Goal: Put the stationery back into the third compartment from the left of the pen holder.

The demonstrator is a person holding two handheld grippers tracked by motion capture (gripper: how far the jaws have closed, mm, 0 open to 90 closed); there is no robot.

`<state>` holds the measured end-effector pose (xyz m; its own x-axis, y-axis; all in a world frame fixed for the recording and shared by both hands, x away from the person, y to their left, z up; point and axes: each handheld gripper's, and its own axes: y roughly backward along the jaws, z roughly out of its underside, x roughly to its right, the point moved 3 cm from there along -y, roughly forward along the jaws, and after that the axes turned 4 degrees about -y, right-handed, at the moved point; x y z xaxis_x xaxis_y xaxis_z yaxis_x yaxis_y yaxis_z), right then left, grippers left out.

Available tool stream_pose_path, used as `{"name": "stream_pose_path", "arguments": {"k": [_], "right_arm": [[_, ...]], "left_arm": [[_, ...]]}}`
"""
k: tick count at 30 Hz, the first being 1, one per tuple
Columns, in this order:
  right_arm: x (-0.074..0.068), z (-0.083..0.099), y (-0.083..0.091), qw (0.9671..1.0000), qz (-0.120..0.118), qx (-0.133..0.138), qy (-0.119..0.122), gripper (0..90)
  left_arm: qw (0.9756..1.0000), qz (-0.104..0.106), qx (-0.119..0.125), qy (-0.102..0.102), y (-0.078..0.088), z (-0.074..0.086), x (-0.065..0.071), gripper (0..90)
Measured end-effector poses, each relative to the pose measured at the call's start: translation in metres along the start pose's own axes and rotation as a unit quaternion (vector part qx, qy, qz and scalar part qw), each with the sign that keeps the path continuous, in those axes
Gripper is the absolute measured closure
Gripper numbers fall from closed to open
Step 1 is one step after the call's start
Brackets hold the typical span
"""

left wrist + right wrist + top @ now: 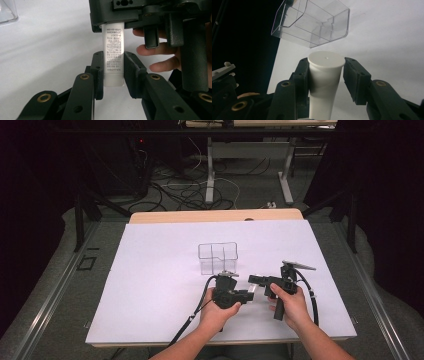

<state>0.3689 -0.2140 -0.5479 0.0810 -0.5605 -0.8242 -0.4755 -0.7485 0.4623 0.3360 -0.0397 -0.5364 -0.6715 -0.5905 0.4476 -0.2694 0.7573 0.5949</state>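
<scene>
Midway over the white table (150, 285), a white tube (114, 57) bridges two hand-held grippers. Left gripper (246, 296) is clamped on the tube's flat crimped end; right gripper (254, 280) has its jaws around the cap end (326, 60), one pad touching, the other with a sliver of gap, so not yet gripping. A clear organizer (217, 257) waits empty at twelve o'clock from the hands. My read: the handover is underway, with placing the tube in the organizer left.
</scene>
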Motion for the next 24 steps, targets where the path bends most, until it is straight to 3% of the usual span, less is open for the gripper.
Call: {"name": "stream_pose_path", "arguments": {"k": [4,8,21,24], "right_arm": [[0.0007,-0.001,-0.0003,0.9998,-0.003,0.006,-0.019,63.5],[0.0008,-0.0015,0.0023,0.9991,-0.01,-0.012,-0.039,65.6],[0.0017,-0.0021,0.0013,0.9991,-0.013,-0.007,-0.04,66.0],[0.0021,-0.0027,0.0023,0.9994,-0.013,-0.006,-0.031,66.1]], "left_arm": [[1.0,0.004,-0.005,-0.002,-0.0002,0.0001,0.0004,71.2],[1.0,0.001,-0.006,-0.001,-0.0004,0.0,0.001,71.2],[0.9999,0.008,-0.008,0.008,-0.0002,-0.0001,0.0002,70.6],[0.9998,0.01,-0.007,0.013,0.0003,-0.0004,-0.0011,67.3]]}}
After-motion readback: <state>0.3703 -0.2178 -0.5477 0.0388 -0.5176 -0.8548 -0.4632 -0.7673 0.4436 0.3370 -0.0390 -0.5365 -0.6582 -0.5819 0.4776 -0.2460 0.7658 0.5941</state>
